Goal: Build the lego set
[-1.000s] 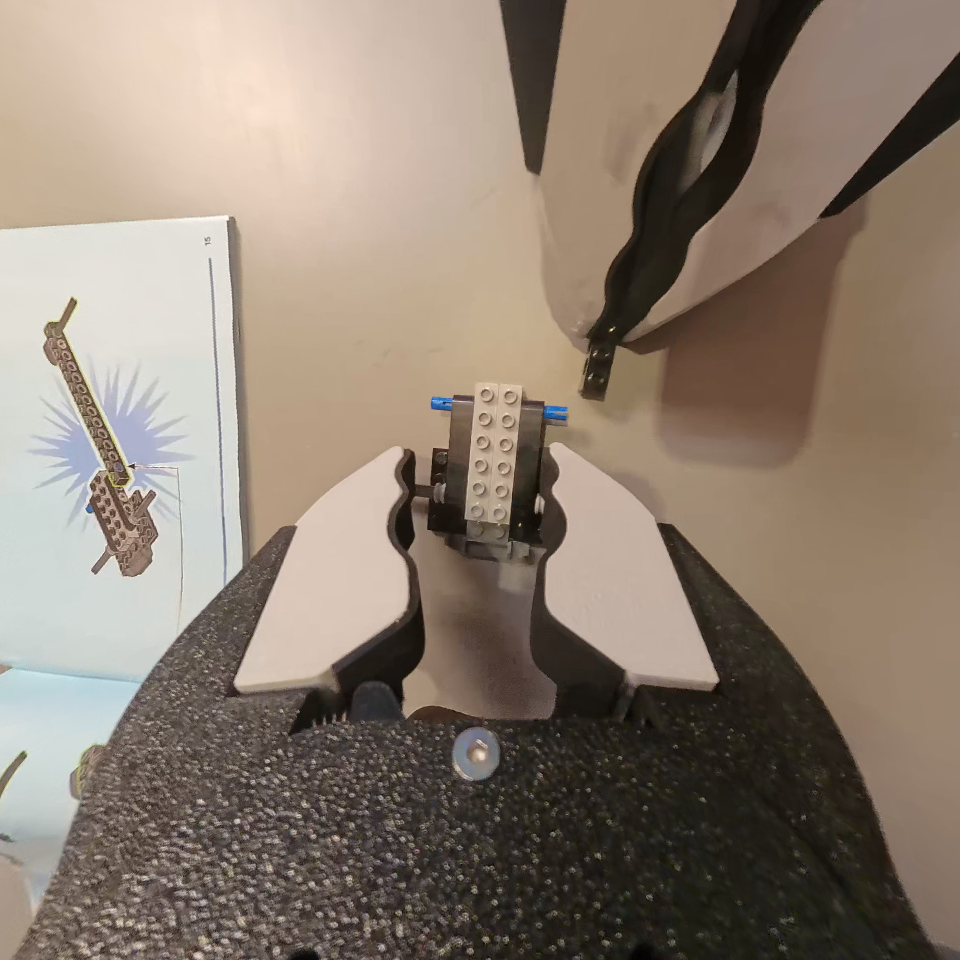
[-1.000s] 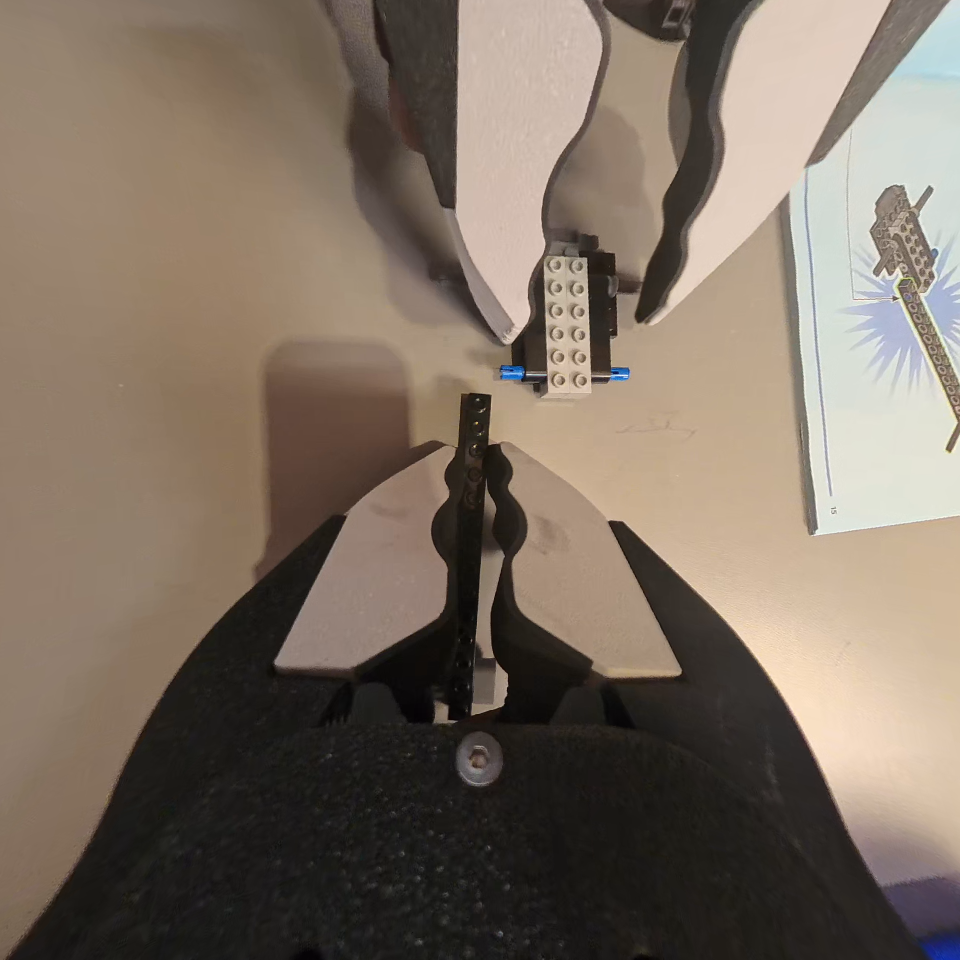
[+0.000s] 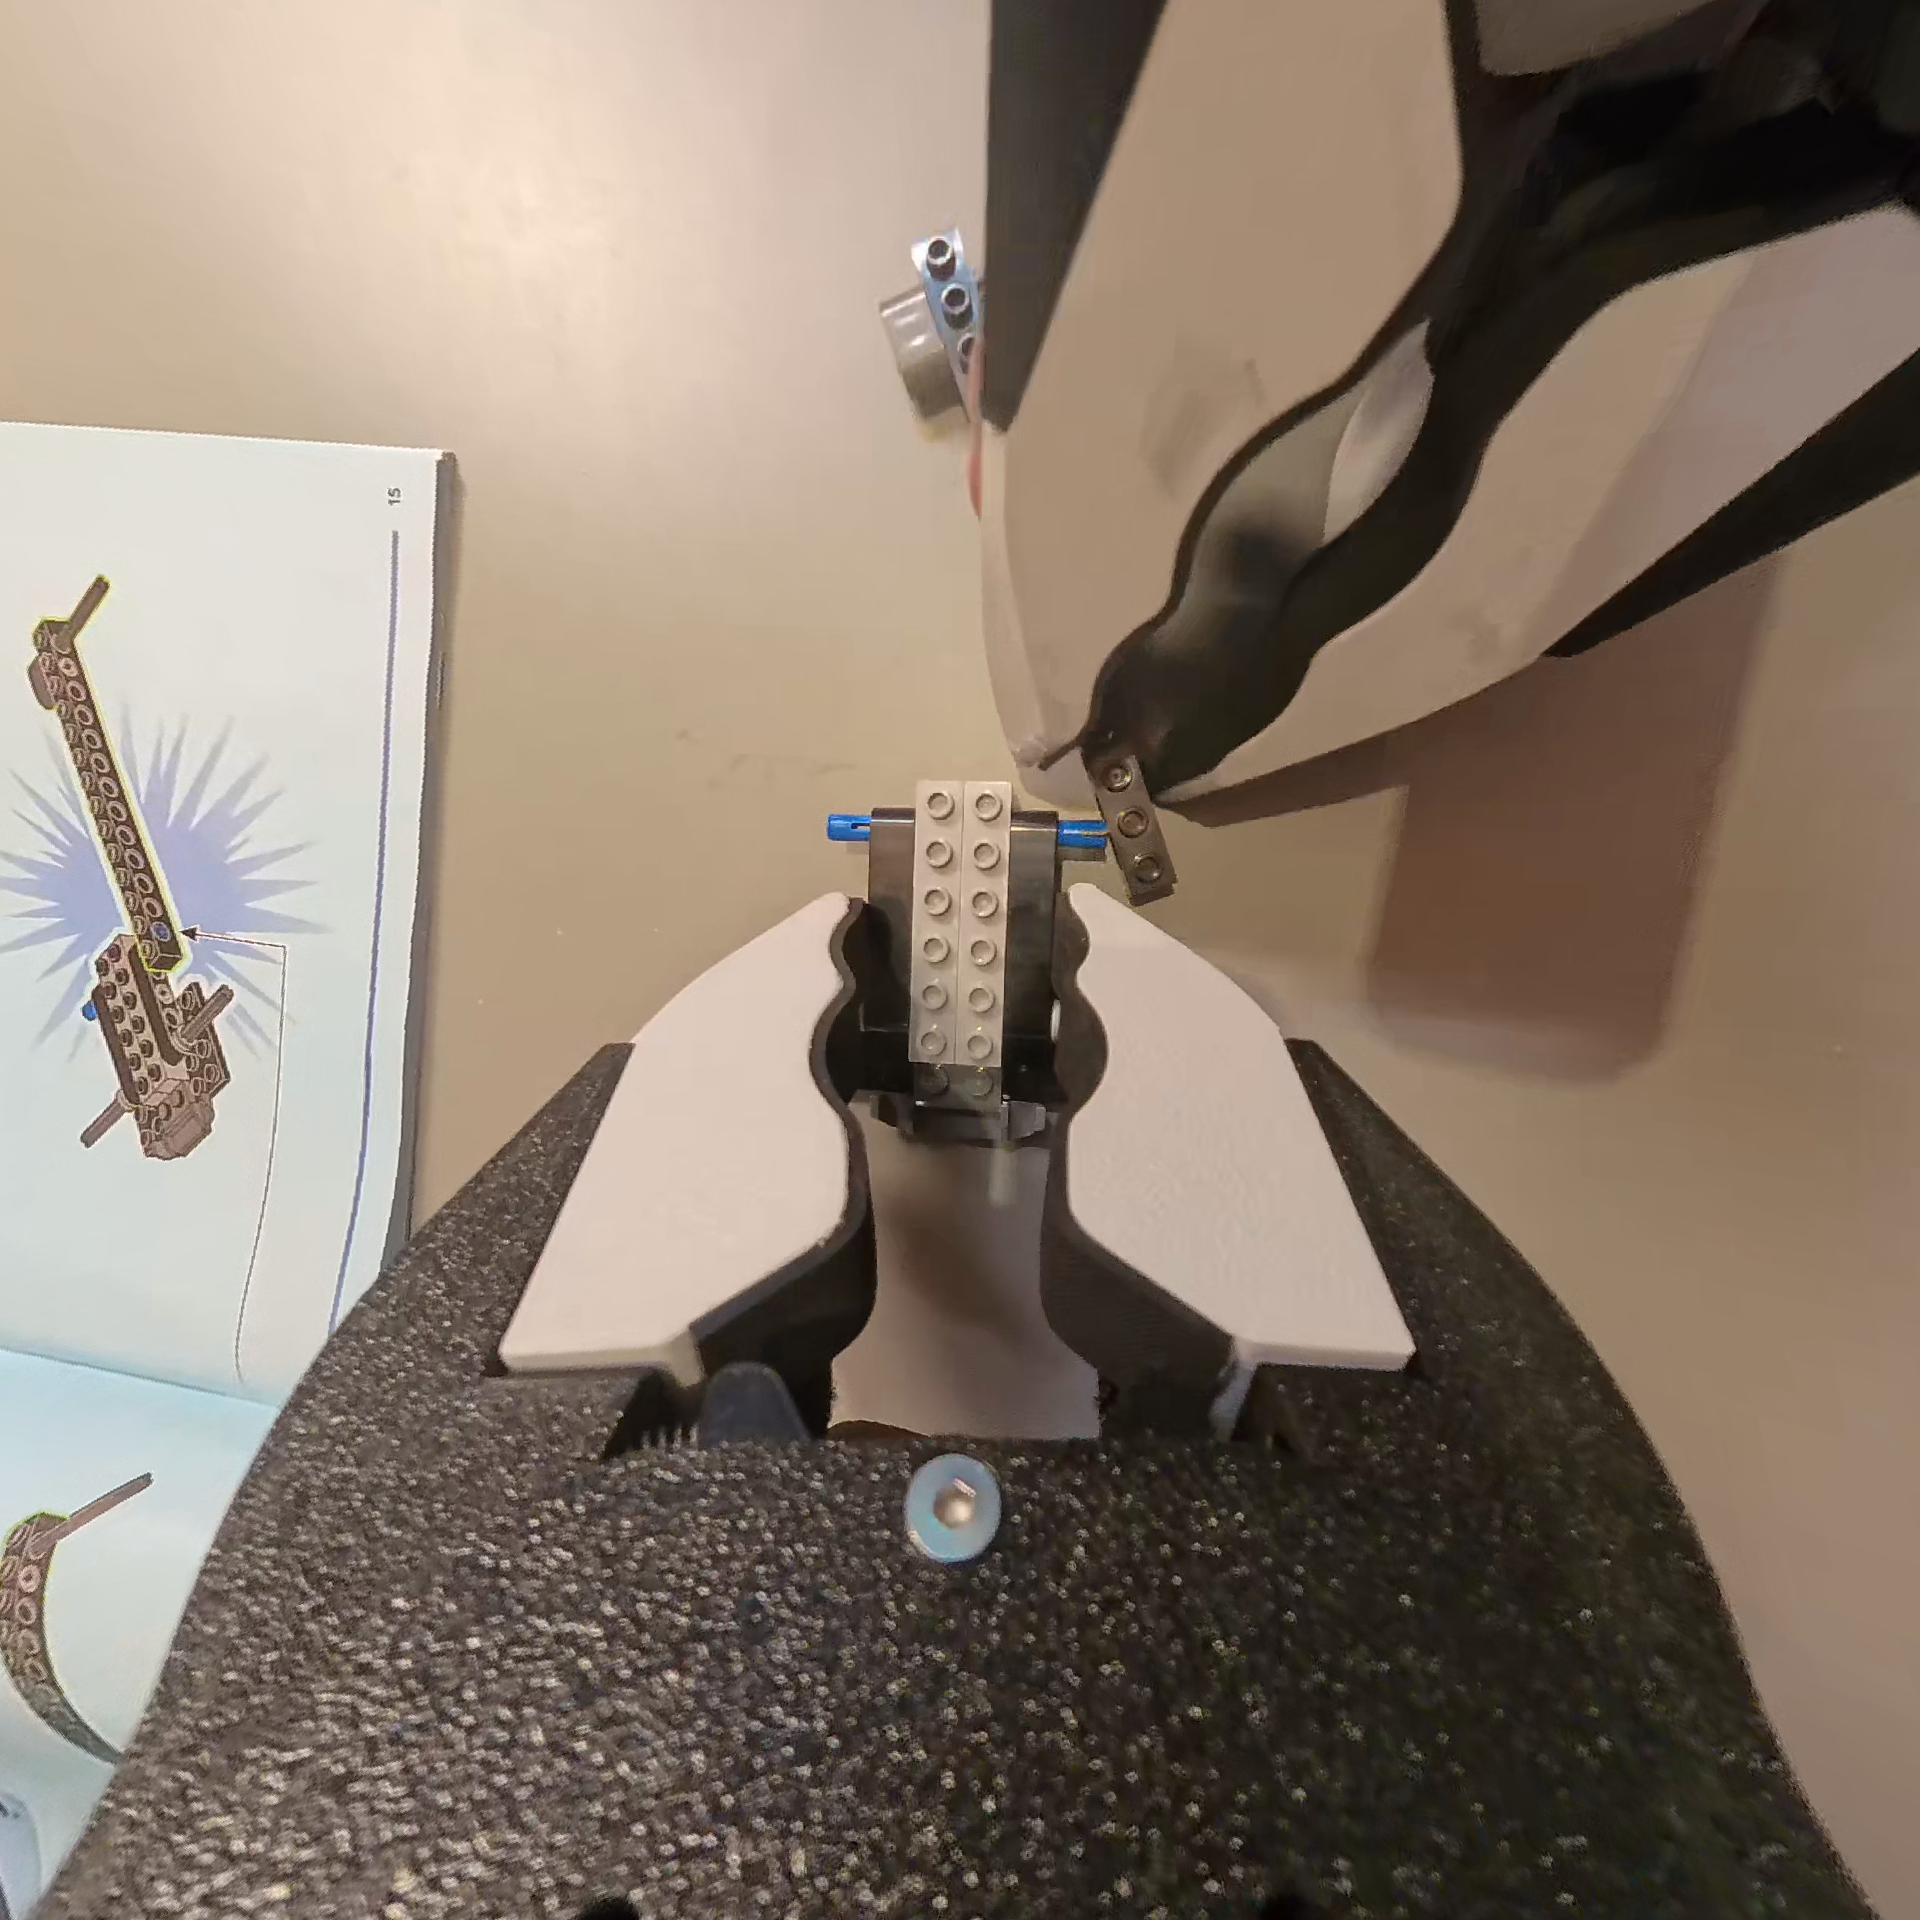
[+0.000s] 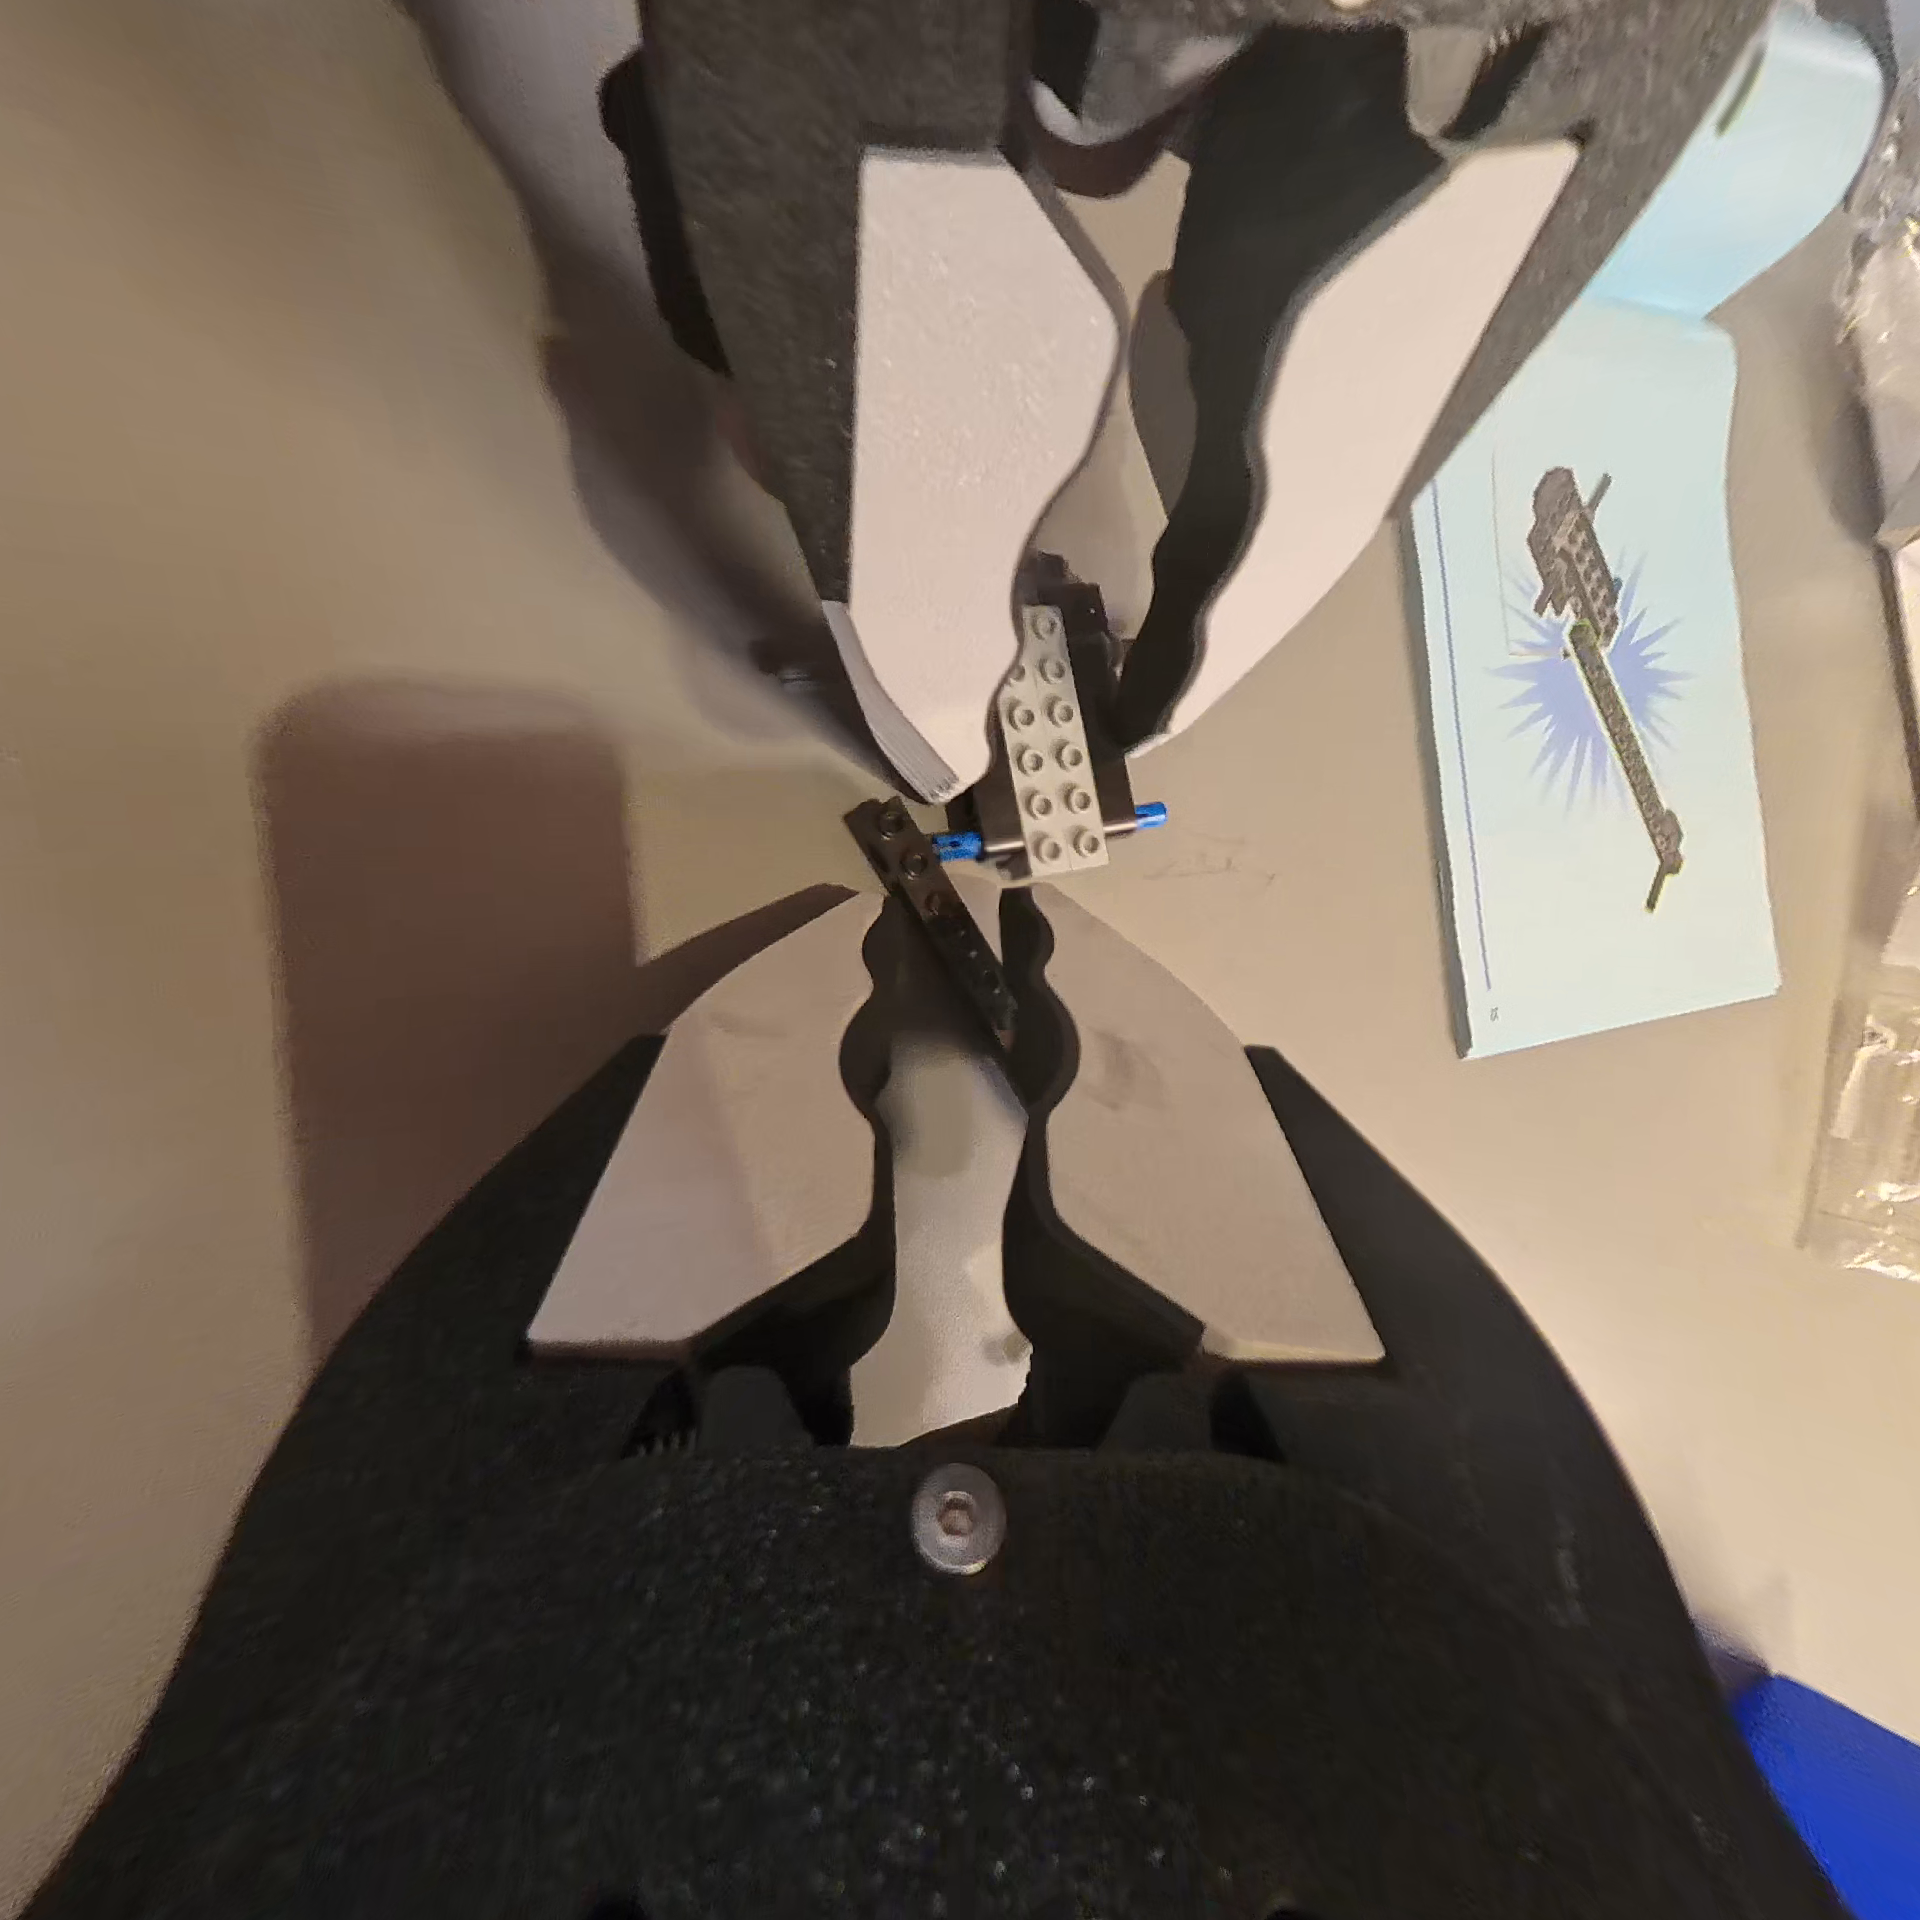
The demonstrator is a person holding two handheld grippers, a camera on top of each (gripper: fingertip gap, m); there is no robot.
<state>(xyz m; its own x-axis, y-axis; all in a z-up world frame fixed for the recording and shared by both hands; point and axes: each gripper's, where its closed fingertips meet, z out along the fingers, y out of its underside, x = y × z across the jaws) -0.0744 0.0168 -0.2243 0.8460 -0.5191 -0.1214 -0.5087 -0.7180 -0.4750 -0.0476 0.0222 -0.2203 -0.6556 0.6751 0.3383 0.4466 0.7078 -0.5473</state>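
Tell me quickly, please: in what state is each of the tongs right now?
Left tongs: closed on the grey and black brick assembly.
Right tongs: the black holed beam lies slanted between them; whether they grip it cannot be told.

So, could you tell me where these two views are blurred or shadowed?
Left wrist view: the brick assembly between the near fingers is sharp; the far gripper is smeared and throws a soft shadow on the table. Right wrist view: softer overall, the black beam slightly blurred, the opposite gripper's fingers streaked, with a broad shadow to their left.
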